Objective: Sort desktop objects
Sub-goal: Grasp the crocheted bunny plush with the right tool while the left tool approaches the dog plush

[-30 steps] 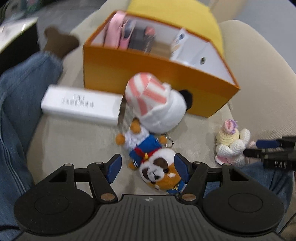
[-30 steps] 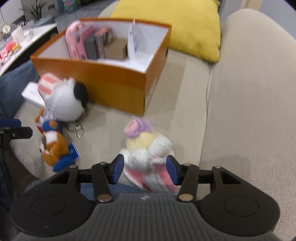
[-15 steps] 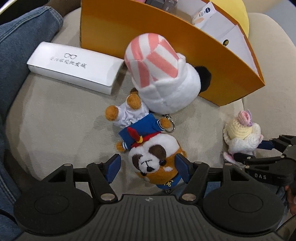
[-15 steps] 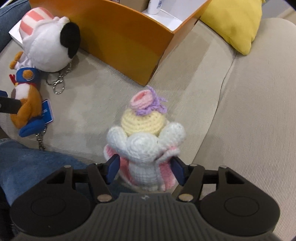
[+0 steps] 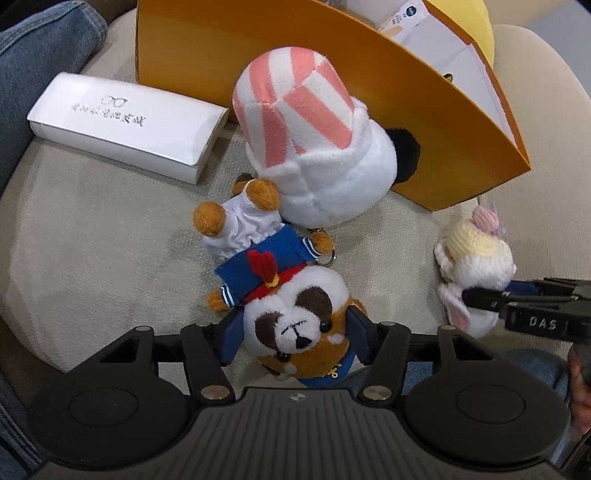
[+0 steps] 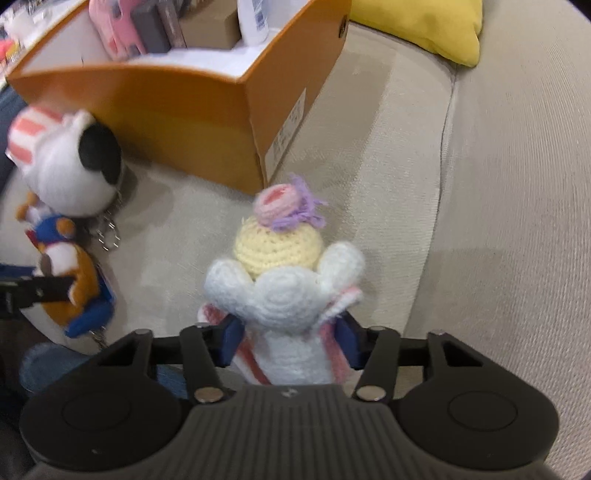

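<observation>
My left gripper [image 5: 295, 338] is shut on the head of a brown-and-white sailor plush [image 5: 295, 325], which lies upside down on the beige sofa cushion. My right gripper [image 6: 290, 339] is shut on a white crocheted doll [image 6: 284, 295] with a yellow head and pink-purple topknot; the doll also shows in the left wrist view [image 5: 474, 266]. A white plush with a pink-striped hat [image 5: 314, 147] leans against the orange box [image 5: 369, 85]. In the right wrist view the box [image 6: 184, 110] stands just beyond the doll and holds several items.
A white glasses case [image 5: 125, 125] lies left of the striped plush. A yellow pillow [image 6: 424, 22] rests behind the box. A person's jeans leg [image 5: 37, 66] is at the far left. Metal key rings [image 6: 109, 232] lie by the plush toys.
Both grippers have moved forward and closed: the left onto the sailor plush's head, the right onto the crocheted doll. The right view is now closer to the orange box.
</observation>
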Action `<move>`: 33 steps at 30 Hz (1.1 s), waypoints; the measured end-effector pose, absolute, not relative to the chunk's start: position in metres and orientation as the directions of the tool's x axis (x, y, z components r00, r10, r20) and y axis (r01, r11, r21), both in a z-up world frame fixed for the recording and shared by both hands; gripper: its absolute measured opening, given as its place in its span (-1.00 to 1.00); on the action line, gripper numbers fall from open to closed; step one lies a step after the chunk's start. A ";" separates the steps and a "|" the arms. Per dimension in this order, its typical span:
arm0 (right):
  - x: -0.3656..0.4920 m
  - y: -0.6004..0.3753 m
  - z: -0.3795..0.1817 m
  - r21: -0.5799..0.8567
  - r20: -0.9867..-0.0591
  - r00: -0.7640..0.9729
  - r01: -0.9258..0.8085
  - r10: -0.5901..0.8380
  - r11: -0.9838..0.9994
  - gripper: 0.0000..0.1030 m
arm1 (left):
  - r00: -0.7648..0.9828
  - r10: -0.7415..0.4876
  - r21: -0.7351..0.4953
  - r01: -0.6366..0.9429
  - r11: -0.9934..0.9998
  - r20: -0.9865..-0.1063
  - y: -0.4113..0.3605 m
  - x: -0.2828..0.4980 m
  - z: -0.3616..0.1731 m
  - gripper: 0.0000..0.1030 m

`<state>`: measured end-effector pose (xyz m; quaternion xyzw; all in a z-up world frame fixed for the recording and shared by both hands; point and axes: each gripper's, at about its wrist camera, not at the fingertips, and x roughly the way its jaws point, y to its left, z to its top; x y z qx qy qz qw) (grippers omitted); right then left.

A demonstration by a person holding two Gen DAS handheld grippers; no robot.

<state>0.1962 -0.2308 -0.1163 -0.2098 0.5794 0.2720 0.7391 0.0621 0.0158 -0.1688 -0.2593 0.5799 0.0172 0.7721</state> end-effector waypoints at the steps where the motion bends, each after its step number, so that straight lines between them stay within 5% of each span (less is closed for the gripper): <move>1: 0.194 -0.230 -0.114 0.018 -0.969 0.176 -0.649 0.173 0.761 -0.18 | 0.328 -0.272 -0.379 -0.326 0.866 -0.905 0.017 0.059 -0.168 0.27; 6: 0.180 -0.219 -0.108 0.066 -0.961 0.153 -0.678 0.228 0.732 -0.25 | 0.347 -0.229 -0.341 -0.309 0.888 -0.909 0.023 0.042 -0.160 0.25; 13: 0.170 -0.200 -0.096 -0.017 -0.953 0.213 -0.747 0.216 0.664 -0.07 | 0.344 -0.227 -0.339 -0.314 0.887 -0.911 0.032 0.030 -0.163 0.26; 16: 0.184 -0.204 -0.098 -0.053 -0.952 0.230 -0.773 0.201 0.632 0.29 | 0.341 -0.227 -0.337 -0.308 0.890 -0.912 0.029 0.024 -0.167 0.26; 20: 0.202 -0.203 -0.114 0.015 -0.965 0.152 -0.785 0.215 0.620 0.44 | 0.338 -0.234 -0.343 -0.310 0.887 -0.911 0.028 0.017 -0.170 0.28; 25: 0.204 -0.194 -0.134 0.054 -0.976 0.090 -0.779 0.196 0.625 0.01 | 0.334 -0.238 -0.345 -0.308 0.887 -0.912 0.022 0.015 -0.172 0.29; 33: 0.183 -0.200 -0.108 0.079 -0.954 0.132 -0.754 0.268 0.652 -0.28 | 0.361 -0.237 -0.344 -0.267 0.900 -0.902 0.016 -0.002 -0.156 0.16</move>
